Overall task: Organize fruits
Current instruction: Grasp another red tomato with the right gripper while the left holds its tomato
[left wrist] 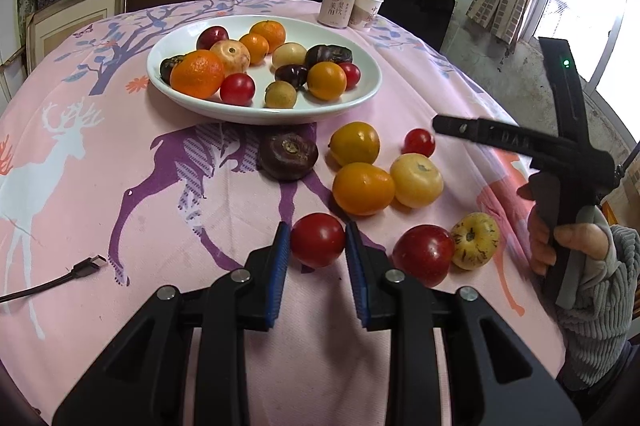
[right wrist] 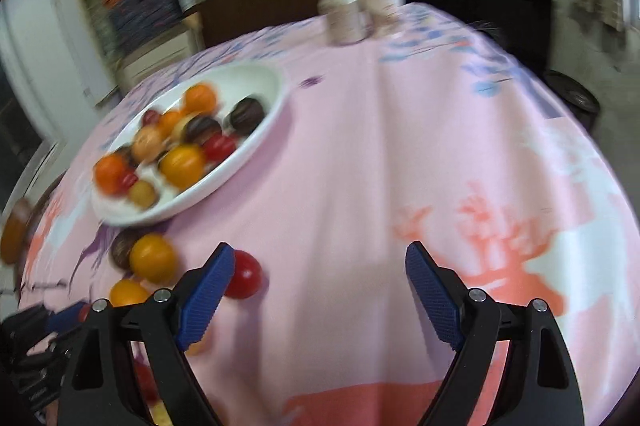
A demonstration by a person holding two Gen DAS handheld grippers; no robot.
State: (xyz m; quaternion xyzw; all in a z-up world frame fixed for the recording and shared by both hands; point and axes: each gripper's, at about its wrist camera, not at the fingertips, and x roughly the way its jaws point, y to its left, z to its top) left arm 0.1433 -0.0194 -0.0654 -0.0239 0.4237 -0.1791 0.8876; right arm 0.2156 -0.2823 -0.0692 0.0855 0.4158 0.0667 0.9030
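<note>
The left gripper (left wrist: 318,240) is clenched on a small red tomato (left wrist: 318,239), its blue pads (left wrist: 281,246) pressing both sides of the fruit, low above the pink deer tablecloth (left wrist: 100,153). The right gripper (right wrist: 320,266) is released, jaws wide w/ only cloth between them; a red cherry tomato (right wrist: 245,274) lies just beside its left pad, not touching as far as I can tell. This view is blurred.

The white plate (left wrist: 360,93) stands further back on the table, holding approx. a dozen fruits: tangerines, red tomatoes, dark purple fruits, pale yellow ones. Between plate and left gripper several fruits lie loose on the cloth: a dark purple fruit (left wrist: 288,155), two orange tomatoes (left wrist: 355,143) (left wrist: 363,188), a pale yellow fruit (left wrist: 417,179), a red apple-like fruit (left wrist: 423,254) touching a yellow speckled fruit (left wrist: 476,240).

Behind the plate stand a drink can (left wrist: 337,5) & a paper cup (left wrist: 367,11), side by side. A USB cable (left wrist: 86,266) lies at the left edge.
</note>
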